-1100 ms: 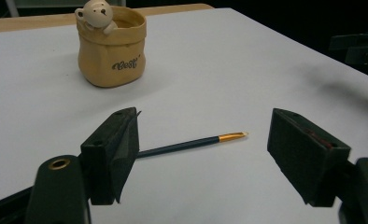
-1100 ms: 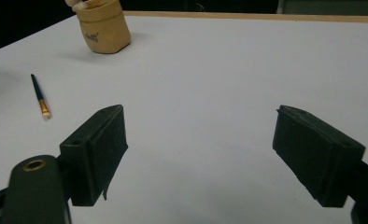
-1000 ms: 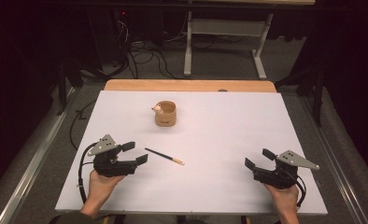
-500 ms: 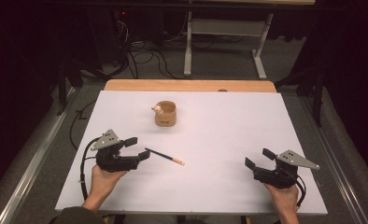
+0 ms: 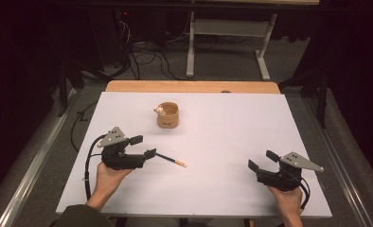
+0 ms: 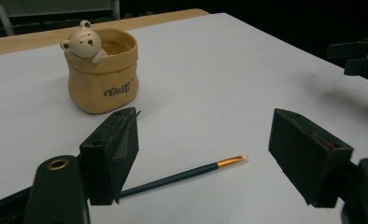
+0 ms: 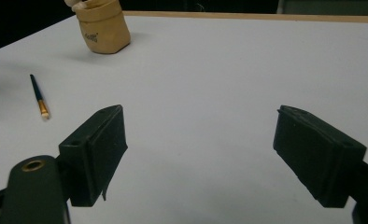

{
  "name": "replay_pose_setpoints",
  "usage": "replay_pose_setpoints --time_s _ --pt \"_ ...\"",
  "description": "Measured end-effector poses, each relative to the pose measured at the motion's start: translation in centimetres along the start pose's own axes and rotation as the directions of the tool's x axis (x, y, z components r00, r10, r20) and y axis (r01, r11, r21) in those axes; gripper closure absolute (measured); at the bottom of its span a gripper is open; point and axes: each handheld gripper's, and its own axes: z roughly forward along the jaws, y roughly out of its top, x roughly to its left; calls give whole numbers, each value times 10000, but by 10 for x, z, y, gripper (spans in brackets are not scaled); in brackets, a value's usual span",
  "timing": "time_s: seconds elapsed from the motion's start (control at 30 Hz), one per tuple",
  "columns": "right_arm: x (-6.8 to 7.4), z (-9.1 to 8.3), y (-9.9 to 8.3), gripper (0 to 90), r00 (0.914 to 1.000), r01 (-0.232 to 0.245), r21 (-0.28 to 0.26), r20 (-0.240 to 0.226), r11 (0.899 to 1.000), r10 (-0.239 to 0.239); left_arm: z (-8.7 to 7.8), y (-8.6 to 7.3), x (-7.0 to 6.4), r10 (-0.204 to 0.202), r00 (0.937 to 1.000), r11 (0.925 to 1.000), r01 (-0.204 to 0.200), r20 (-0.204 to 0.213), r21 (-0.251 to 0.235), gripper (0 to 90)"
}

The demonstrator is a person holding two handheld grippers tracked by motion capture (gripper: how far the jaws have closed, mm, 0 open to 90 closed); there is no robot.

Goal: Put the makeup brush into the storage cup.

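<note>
Lying flat on the white tabletop [image 5: 222,142]: one slim dark-handled paintbrush with a gold ferrule and pale bristle tip [image 6: 187,173], untouched. Its handle end runs low between the jaws of the left tongs [image 5: 144,146]; its bristle end points away, past those jaws.

Left tongs: spread wide, holding nothing, hovering just over the brush handle. Contact cannot be told; the brush appears to rest on the surface alone.

Right tongs [image 5: 260,161]: spread wide, holding nothing, well apart from the brush, which lies far off to their left in the right gripper view [image 7: 39,100].

Beyond the left tongs, standing upright: one tan ceramic pot shaped like a sack, with a small bear figure on its rim [image 6: 102,70]. Interior seems vacant.

Progress, as judged: approach to the brush nearly complete. Outstanding: closing on the handle, lifting, and, probably, placing the brush in the pot.
</note>
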Motion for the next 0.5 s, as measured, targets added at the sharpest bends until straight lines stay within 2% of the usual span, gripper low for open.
replay_pose_setpoints --time_s 0.2,0.37,0.5 --pt "0 0 0 190 10000 0 -8 -21 10000 0 6 6 0 -57 10000 9999 58 60 -89 249" --pt "0 0 0 190 10000 5 -7 -24 10000 -5 11 10 -1 118 9999 9999 -118 -1 -72 243" --pt "0 0 0 190 10000 4 -4 -29 10000 -4 17 13 -2 106 9999 9999 -106 32 -68 234"
